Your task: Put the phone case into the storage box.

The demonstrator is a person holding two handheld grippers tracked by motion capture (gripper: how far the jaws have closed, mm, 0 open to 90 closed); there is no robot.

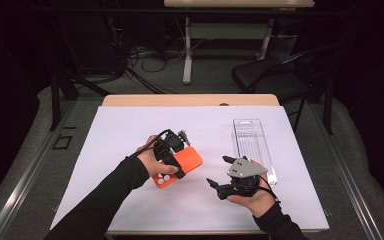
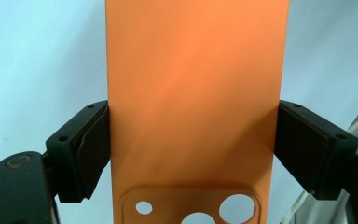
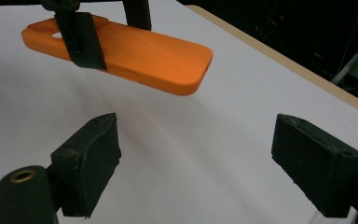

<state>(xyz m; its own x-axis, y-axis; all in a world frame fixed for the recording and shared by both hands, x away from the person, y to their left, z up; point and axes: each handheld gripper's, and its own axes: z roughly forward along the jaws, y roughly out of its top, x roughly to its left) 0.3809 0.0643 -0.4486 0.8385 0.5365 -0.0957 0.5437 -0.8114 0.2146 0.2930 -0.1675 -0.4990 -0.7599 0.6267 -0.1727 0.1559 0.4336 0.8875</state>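
Note:
An orange phone case [image 1: 189, 159] hangs a little above the white table sheet [image 1: 125, 125], left of centre. My left gripper [image 1: 172, 161] is shut on it across its width. In the left gripper view the two pads press the long edges of the case [image 2: 193, 93], with the camera cut-outs nearest the lens. My right gripper [image 1: 218, 171] sits to the right of the case, jaws pointing toward it, open with nothing between them. The right gripper view has the case [image 3: 140, 53] up ahead, beyond my open right gripper [image 3: 196, 163], with a left finger [image 3: 81, 39] clamped on its edge.
A clear plastic package [image 1: 252, 142] lies flat on the sheet at the right, just beyond my right hand. The table's wooden far edge [image 1: 190, 100] shows past the sheet. A dark chair [image 1: 275, 75] and a desk frame stand on the floor behind.

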